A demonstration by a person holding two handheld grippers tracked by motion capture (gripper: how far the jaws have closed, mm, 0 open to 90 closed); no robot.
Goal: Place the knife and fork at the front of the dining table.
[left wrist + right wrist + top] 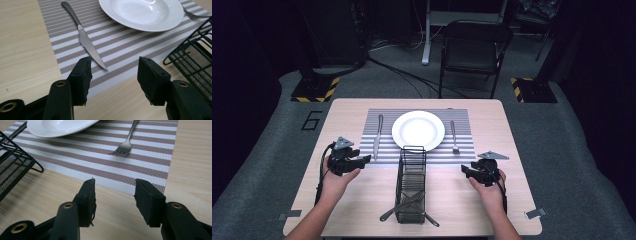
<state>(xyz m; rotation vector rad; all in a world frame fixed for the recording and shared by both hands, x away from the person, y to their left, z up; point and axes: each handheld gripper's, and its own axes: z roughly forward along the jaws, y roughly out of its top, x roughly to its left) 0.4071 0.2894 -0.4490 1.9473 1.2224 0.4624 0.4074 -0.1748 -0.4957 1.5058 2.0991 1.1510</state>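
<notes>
A white plate (418,130) sits in the middle of a striped placemat (384,152). A table knife (377,136) lies on the mat to the plate's left, a fork (453,137) to its right. My left gripper (364,160) hovers at the mat's near left corner, open and empty; in the left gripper view the knife (85,41) lies just beyond the gap between the jaws. My right gripper (464,171) rests over the table near the mat's right corner, open and empty. In the right gripper view the fork (126,145) lies farther off on the placemat (100,162).
A black wire cutlery basket (412,182) lies on its side between my hands, with utensils sticking out at its near end. The wooden table (507,145) has bare room on both sides. A folding chair (474,47) stands beyond it.
</notes>
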